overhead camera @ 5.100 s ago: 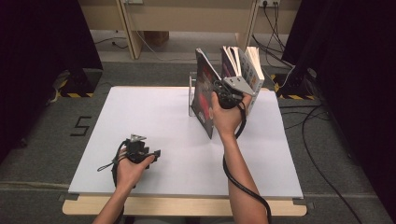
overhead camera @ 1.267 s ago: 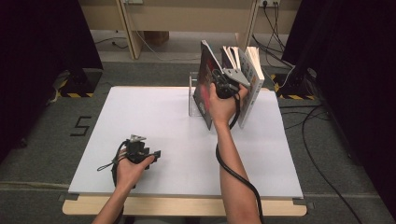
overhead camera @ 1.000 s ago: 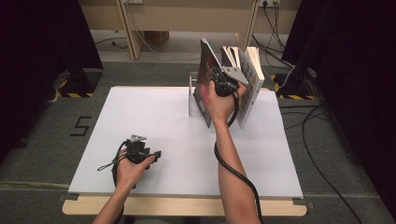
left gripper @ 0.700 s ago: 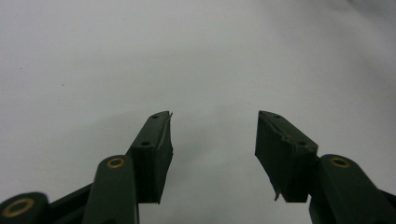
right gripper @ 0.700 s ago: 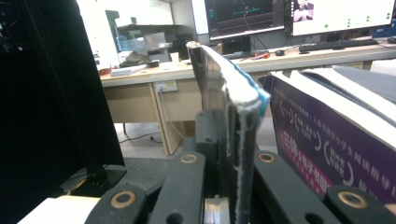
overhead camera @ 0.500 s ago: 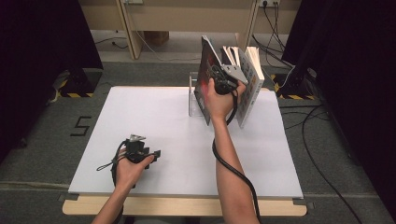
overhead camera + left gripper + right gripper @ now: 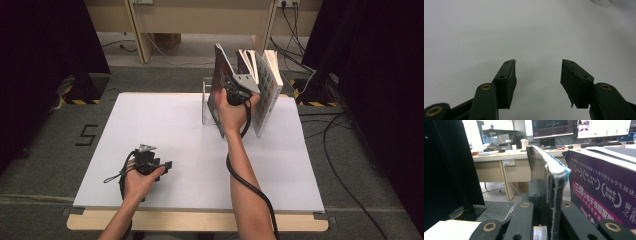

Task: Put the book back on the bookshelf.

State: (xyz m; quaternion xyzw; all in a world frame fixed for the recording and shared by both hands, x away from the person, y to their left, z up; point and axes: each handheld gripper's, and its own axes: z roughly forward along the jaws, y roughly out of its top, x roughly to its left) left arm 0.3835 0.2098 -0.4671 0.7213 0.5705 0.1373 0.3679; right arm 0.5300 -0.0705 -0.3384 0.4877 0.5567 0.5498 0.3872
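Note:
My right gripper [image 7: 231,91] is shut on the edge of a thin dark-covered book [image 7: 218,75], held upright and slightly tilted above the table's far side. In the right gripper view the book's worn edge [image 7: 550,170] runs up between my two jaws, with the right gripper [image 7: 547,202] pressed on it. A clear bookstand [image 7: 205,102] stands just left of it. More books [image 7: 266,87] lean just to the right, one with a purple cover [image 7: 604,192]. My left gripper [image 7: 164,164] rests on the white table [image 7: 175,125] near the front left, and the left gripper [image 7: 537,72] is open with nothing in it.
Cables trail from both grippers over the table. Dark curtains hang at both sides, and wooden desk legs and floor cables lie beyond the far edge. A desk with monitors shows behind the books in the right gripper view.
Since the earliest frame my right hand has raised the book and set it more upright beside the leaning books; over the last second it has hardly moved. The left hand has stayed put.

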